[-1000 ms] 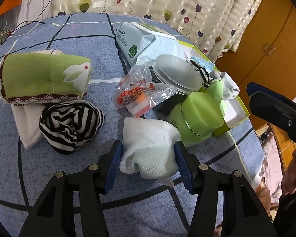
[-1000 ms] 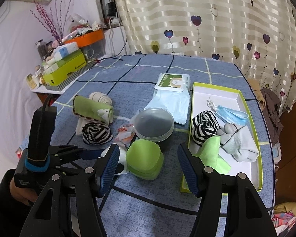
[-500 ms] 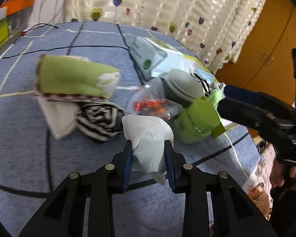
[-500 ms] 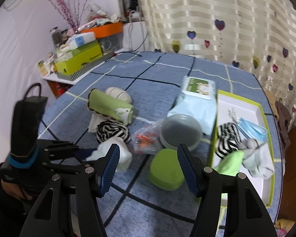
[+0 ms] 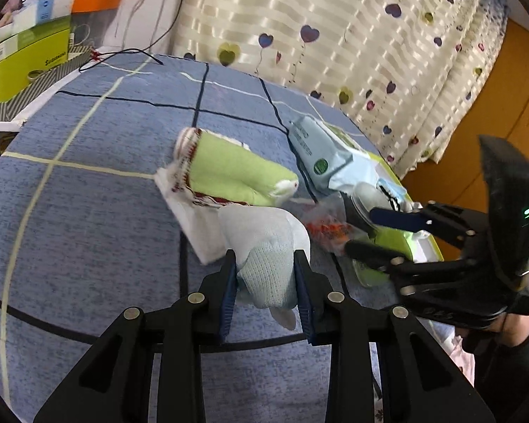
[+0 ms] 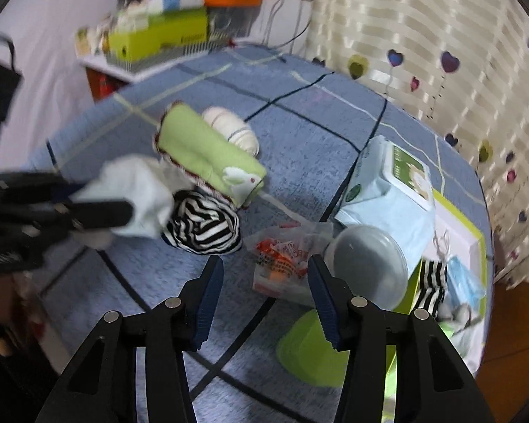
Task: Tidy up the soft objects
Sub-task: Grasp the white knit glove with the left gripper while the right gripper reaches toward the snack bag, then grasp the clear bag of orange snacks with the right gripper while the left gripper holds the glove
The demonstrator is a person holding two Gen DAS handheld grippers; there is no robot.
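Note:
My left gripper (image 5: 266,282) is shut on a white sock bundle (image 5: 264,243) and holds it a little above the blue checked tablecloth; the right wrist view shows this sock (image 6: 134,190) at the left. Under it sit a black-and-white striped sock ball (image 6: 202,227), a rolled green rabbit towel (image 6: 208,155) and a white folded cloth (image 5: 197,225). My right gripper (image 6: 264,278) hangs over a clear plastic snack bag (image 6: 282,257). Its jaws are closing, and the pads press on nothing.
A white rolled sock (image 6: 232,128) lies behind the towel. To the right are a wipes pack (image 6: 391,179), a grey-lidded tub (image 6: 366,264), a green box (image 6: 314,352) and a green-rimmed tray (image 6: 458,225) holding socks and a mask. Boxes crowd a side shelf (image 6: 158,35).
My left gripper closed on the white sock and lifted it off the cloth. My right gripper swung left from the green box to above the snack bag, its jaws narrowing.

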